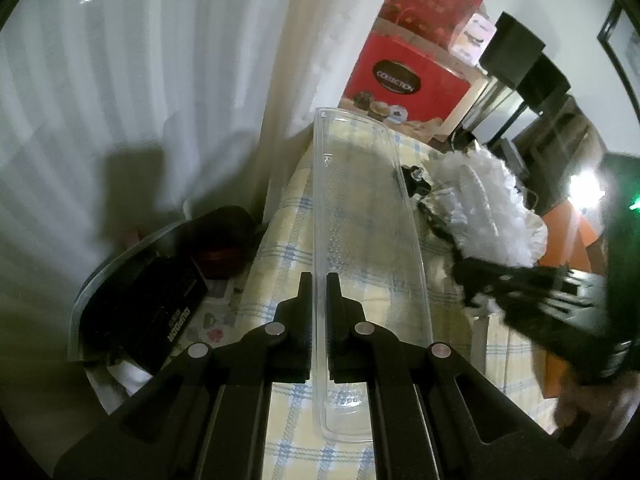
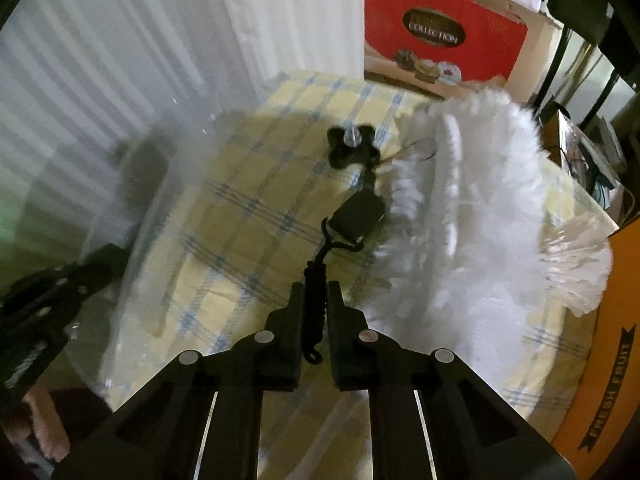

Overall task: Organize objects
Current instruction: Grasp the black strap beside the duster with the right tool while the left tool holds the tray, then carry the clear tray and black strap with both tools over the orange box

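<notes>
My left gripper (image 1: 319,280) is shut on the rim of a long clear plastic lid (image 1: 360,216) and holds it on edge above a table with a yellow and blue checked cloth (image 1: 280,248). My right gripper (image 2: 314,288) is shut on the black braided cord (image 2: 314,312) of a black ornament (image 2: 352,144) with a small black box (image 2: 358,216), which hangs over the cloth (image 2: 240,208). White feathers (image 2: 480,208) lie right of the cord. The right gripper also shows in the left wrist view (image 1: 532,280), beside the feathers (image 1: 480,200).
A red "Collection" box (image 1: 404,76) stands at the table's far end, against the wall. A round tray (image 1: 92,280) with a black box (image 1: 156,312) lies left of the table. An orange "Fresh Fruit" carton (image 2: 600,360) stands at the right. White curtains (image 1: 140,80) hang behind.
</notes>
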The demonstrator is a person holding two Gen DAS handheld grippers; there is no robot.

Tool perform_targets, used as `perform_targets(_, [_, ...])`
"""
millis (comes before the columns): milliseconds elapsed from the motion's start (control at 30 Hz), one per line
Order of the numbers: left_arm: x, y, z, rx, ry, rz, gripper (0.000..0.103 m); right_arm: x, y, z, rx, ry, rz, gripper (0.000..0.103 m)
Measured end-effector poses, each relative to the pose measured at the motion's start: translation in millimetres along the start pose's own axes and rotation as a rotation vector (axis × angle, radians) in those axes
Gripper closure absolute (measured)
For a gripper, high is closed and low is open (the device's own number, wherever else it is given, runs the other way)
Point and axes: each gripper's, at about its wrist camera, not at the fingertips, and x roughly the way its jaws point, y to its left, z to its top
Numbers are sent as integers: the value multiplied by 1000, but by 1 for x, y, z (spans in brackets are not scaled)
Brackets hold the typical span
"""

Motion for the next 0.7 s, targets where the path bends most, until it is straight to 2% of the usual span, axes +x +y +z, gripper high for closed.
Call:
perform_targets(333, [-12,-20,-1,29,-6,-30,98,-71,-8,8,35,-120,87,94])
perform_targets(500, [-26,-39,1,58,-20,-64,98,-104,-12,8,47,-185,92,94])
perform_targets(700, [-41,-81,5,121,-42,-115,98,-142,-32,-5,70,-247,81,94])
